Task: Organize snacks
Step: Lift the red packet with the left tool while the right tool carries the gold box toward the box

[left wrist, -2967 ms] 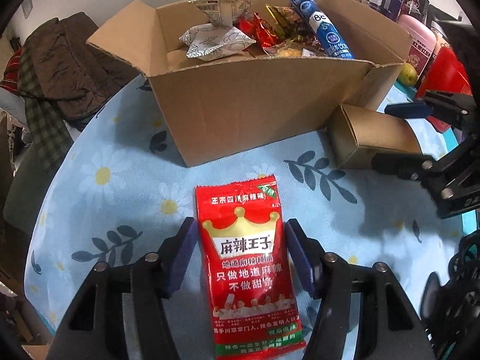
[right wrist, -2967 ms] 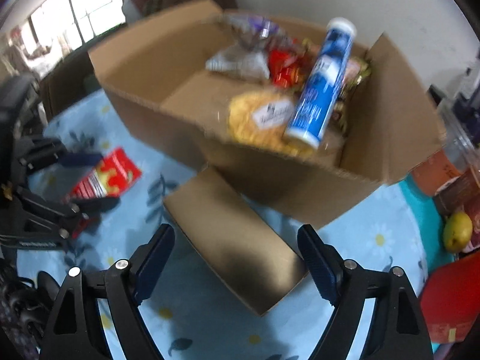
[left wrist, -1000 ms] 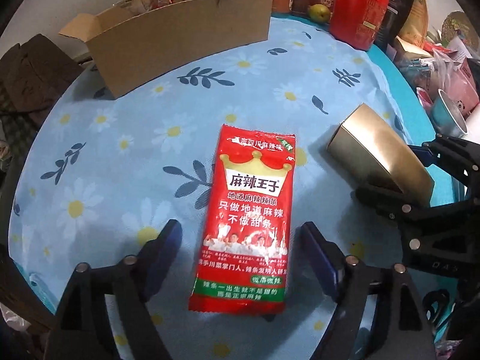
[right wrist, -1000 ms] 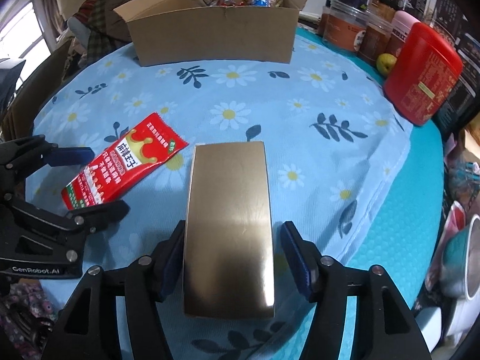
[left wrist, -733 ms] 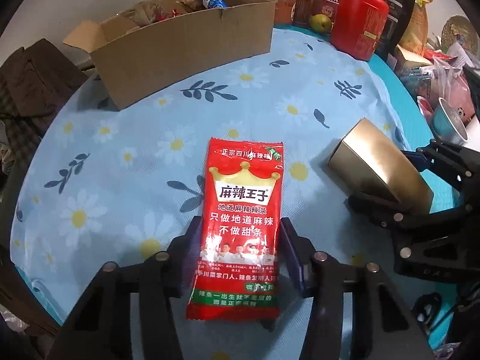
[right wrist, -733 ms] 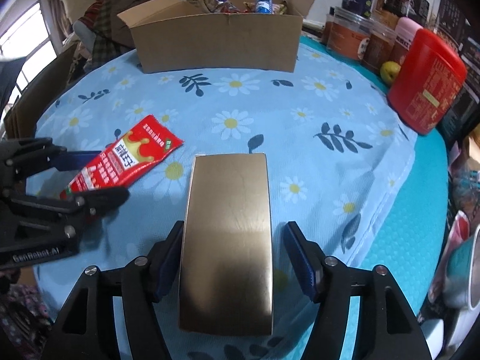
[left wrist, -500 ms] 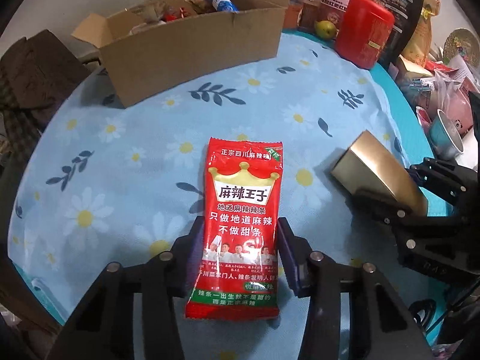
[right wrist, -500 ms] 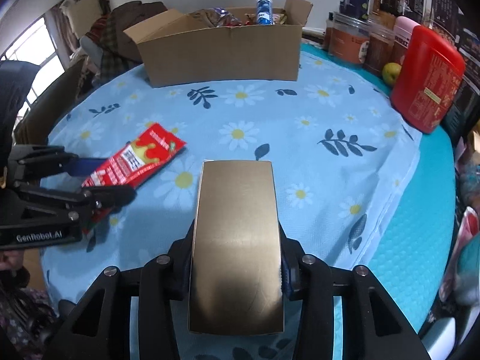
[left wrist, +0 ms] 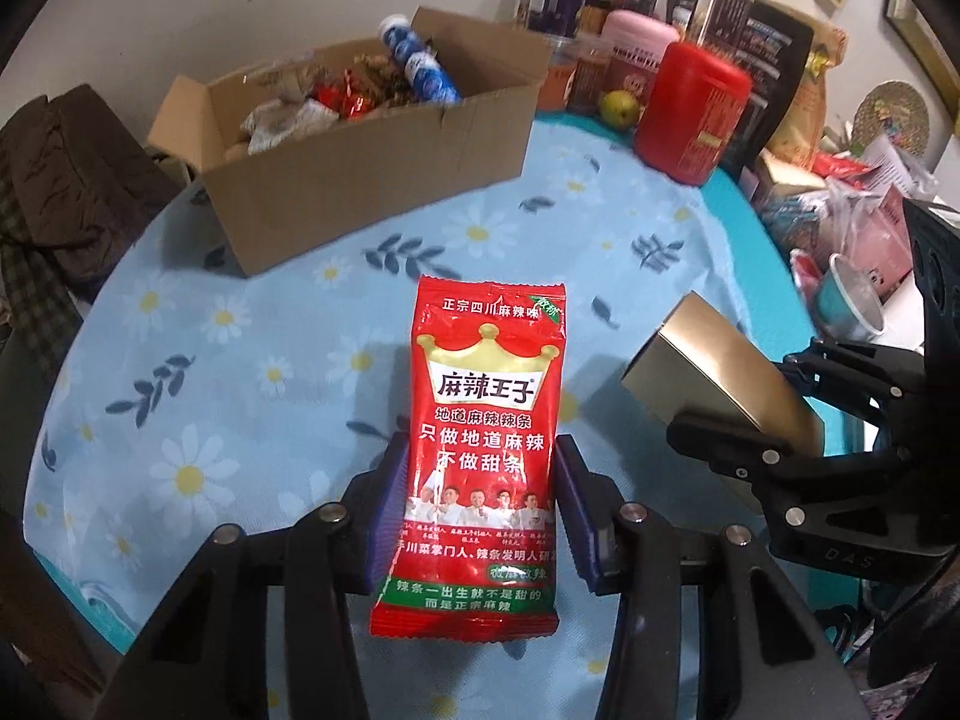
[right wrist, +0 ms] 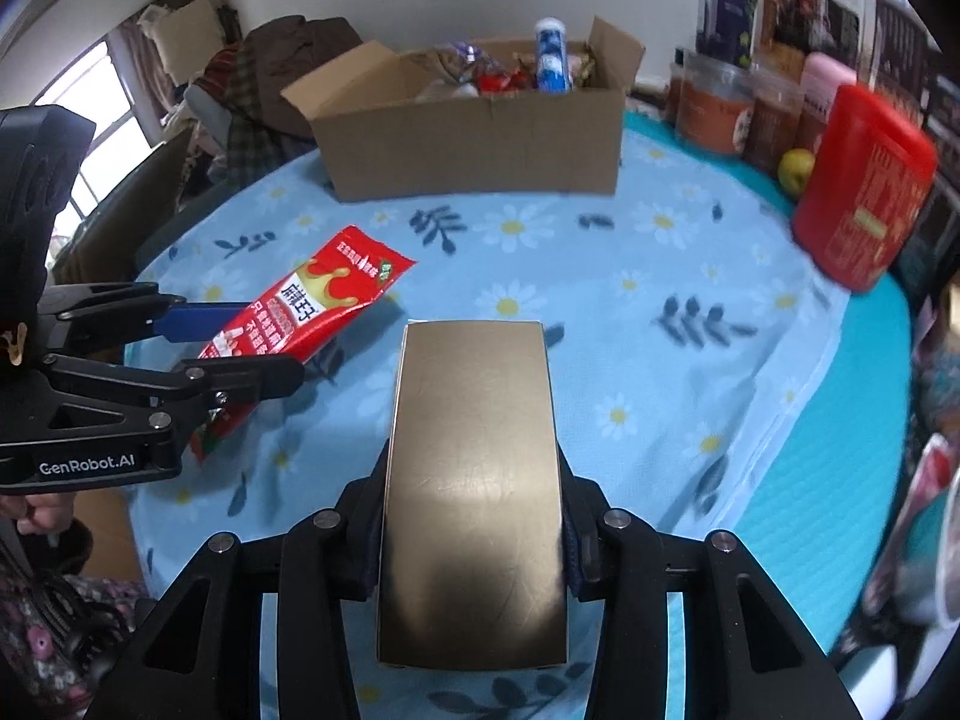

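Note:
My left gripper [left wrist: 480, 510] is shut on a red snack packet [left wrist: 486, 420] with a gold crown and holds it lifted above the table; it also shows in the right wrist view [right wrist: 312, 312]. My right gripper [right wrist: 474, 516] is shut on a gold box [right wrist: 474, 480], also lifted, seen at the right in the left wrist view [left wrist: 720, 378]. An open cardboard box [left wrist: 372, 180] filled with snacks and a blue tube [left wrist: 420, 66] stands at the table's far side [right wrist: 480, 138].
The round table has a blue daisy-print cloth [left wrist: 240, 324]. A red canister [left wrist: 690, 114], a green fruit [left wrist: 621, 108], jars and packets stand at the back right. Bags and a cup [left wrist: 852, 300] lie off the right edge. Clothes [left wrist: 54, 168] lie at the left.
Both grippers backed away from the cardboard box, closed on their items and lifted them: the left on the red packet, the right on the gold box.

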### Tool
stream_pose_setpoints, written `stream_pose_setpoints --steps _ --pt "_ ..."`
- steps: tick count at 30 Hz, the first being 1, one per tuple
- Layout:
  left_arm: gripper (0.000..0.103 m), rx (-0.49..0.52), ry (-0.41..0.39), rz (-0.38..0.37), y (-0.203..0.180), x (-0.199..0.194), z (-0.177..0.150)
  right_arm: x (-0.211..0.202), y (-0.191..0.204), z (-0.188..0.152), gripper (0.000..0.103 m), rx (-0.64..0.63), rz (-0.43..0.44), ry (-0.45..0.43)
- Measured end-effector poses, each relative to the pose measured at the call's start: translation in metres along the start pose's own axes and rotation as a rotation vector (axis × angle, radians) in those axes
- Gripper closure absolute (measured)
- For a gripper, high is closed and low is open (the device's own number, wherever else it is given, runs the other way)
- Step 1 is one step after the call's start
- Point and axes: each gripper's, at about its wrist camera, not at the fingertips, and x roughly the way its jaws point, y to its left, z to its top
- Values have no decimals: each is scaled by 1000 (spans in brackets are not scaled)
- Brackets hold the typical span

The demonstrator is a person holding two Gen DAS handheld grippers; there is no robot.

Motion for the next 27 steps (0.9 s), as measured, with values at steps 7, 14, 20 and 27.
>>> stream_pose_setpoints --steps 7,14,20,27 --pt "57 19 -87 -9 -1 -25 17 -22 10 23 60 -65 -40 -66" --pt "57 30 -187 -15 1 -49 38 -41 16 48 60 -100 -51 -135" --pt "57 20 -256 -14 8 -66 57 -52 26 71 60 -140 -78 -179" --pt "57 2 -328 -9 23 -78 79 -55 30 100 60 -160 -74 -225"
